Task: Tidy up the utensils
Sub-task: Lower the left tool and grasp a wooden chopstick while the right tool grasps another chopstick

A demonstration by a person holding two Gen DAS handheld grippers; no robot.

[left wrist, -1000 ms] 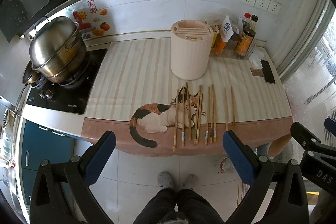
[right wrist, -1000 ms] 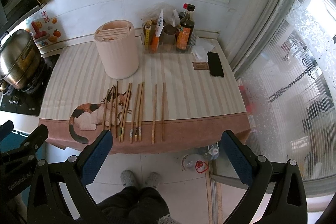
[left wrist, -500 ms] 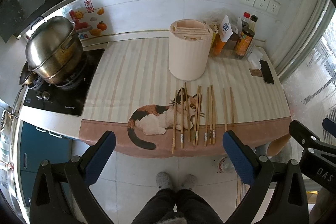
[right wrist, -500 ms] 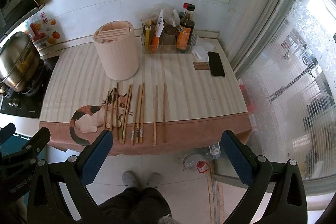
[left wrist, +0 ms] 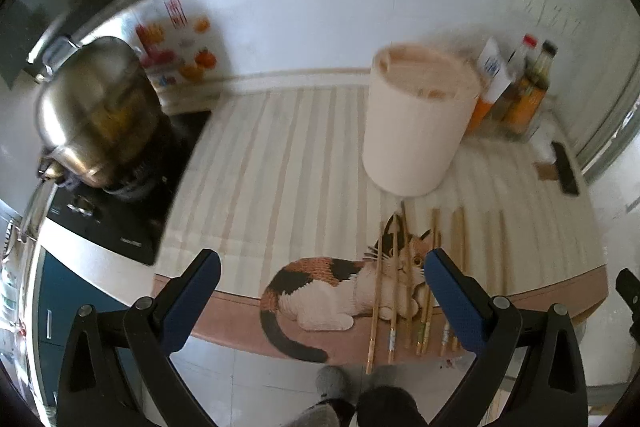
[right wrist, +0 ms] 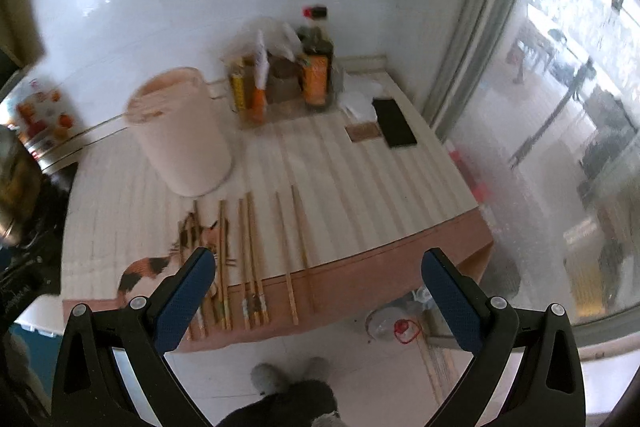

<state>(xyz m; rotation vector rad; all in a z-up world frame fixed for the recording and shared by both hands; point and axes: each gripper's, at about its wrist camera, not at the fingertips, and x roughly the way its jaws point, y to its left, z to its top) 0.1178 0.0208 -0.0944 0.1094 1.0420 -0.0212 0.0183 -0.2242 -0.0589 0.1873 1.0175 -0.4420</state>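
Observation:
Several wooden chopsticks (left wrist: 404,279) lie side by side near the front edge of the counter, some across a cat picture (left wrist: 332,287) on the striped mat. They also show in the right wrist view (right wrist: 248,259). A cream cylindrical utensil holder (left wrist: 416,123) stands behind them, seen also in the right wrist view (right wrist: 180,135). My left gripper (left wrist: 320,303) is open and empty, just in front of the counter edge. My right gripper (right wrist: 320,303) is open and empty, above the front edge to the right of the chopsticks.
A steel pot (left wrist: 96,115) sits on a black stove (left wrist: 132,211) at the left. Sauce bottles (right wrist: 316,71) and packets stand at the back by the wall. A black phone (right wrist: 394,123) and a brown coaster (right wrist: 363,132) lie at the back right. A window (right wrist: 560,107) is on the right.
Both grippers have moved forward and lower toward the counter; the chopsticks and holder now look larger and closer. Both views are blurred from motion. The jaws stay open.

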